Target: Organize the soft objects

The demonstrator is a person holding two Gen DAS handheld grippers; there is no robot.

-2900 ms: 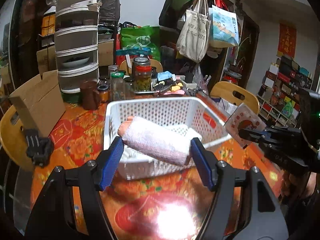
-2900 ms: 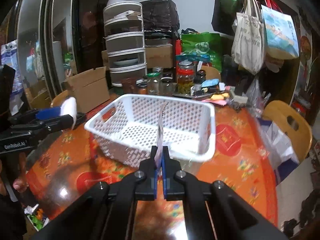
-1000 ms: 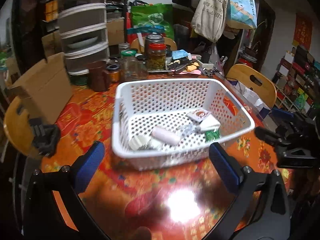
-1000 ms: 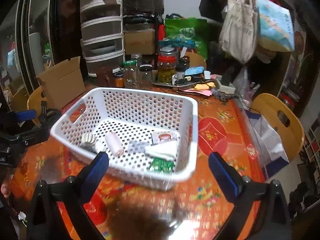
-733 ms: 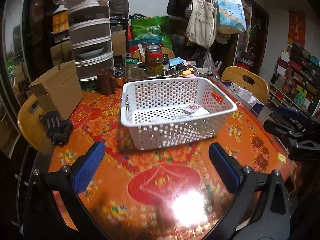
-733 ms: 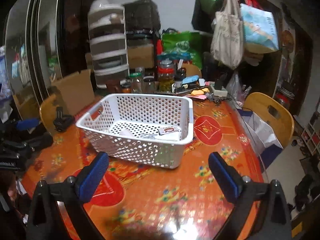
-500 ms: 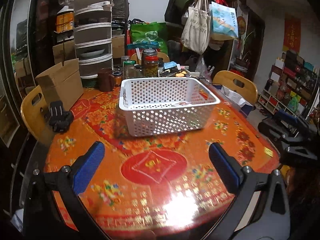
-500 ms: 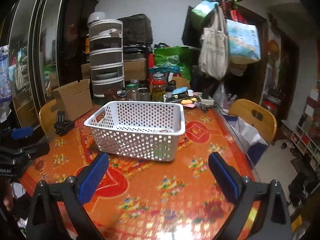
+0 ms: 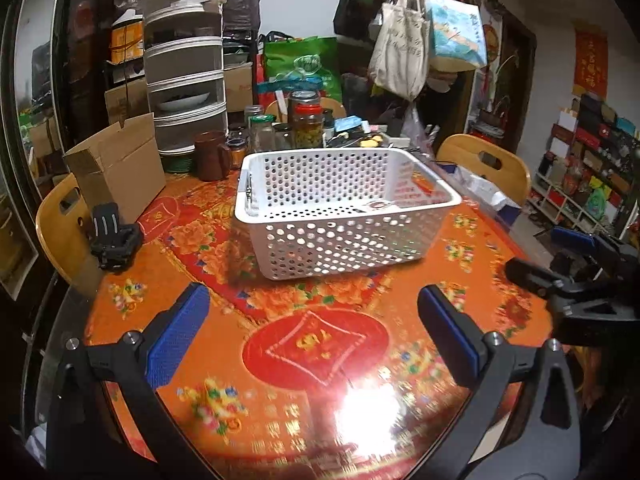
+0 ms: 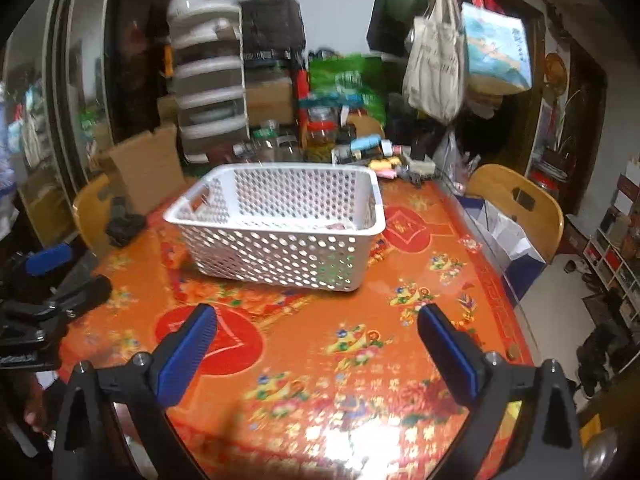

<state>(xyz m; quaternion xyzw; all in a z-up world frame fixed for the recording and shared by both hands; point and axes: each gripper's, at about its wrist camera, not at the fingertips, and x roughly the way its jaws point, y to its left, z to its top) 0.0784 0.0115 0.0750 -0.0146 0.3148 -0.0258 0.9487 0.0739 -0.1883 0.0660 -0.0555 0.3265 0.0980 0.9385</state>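
Basket (image 9: 344, 236) wall hides most of its contents; only slivers show over the rim, kind unreadable. Right view's far shelving (image 10: 208, 80) motion-blurred. Glare (image 9: 368, 408) washes out tablecloth print at the near table edge.

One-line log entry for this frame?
left tool: open, empty | right tool: open, empty | basket: on table, items partly visible inside

You see a perforated white plastic basket (image 9: 344, 216) on a glossy patterned tablecloth (image 9: 312, 344), beside a matt cardboard box (image 9: 120, 164).
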